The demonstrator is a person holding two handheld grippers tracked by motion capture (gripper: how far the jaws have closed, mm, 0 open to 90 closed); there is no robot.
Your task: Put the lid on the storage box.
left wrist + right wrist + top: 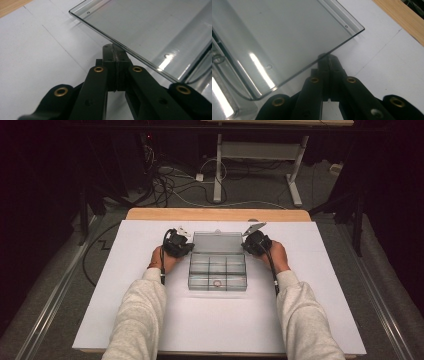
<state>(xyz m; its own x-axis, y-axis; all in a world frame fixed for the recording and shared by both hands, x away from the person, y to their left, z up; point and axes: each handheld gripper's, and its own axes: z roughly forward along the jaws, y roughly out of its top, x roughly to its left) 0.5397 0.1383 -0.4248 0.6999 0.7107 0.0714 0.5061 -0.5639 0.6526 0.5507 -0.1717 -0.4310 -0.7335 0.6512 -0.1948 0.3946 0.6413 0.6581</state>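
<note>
A clear plastic compartment box [200, 270] sits mid-table with its lid [217, 242] swung open toward the far side. A small red ring [218, 283] lies in a front compartment. My left gripper [189, 248] is at the lid's left side, jaws shut together. In the left gripper view its tips [115, 48] meet the lid's edge [125, 47] from below, with nothing between them. My right gripper [246, 246] mirrors it at the lid's right side, also shut. In the right gripper view its tips [328, 58] sit just under the lid's edge [312, 63].
A white sheet [225, 320] covers the wooden table [215, 214], whose bare strip shows at the far edge. Cables and a desk frame [220, 170] lie on the floor beyond. The person's sleeved forearms come in on both sides of the box.
</note>
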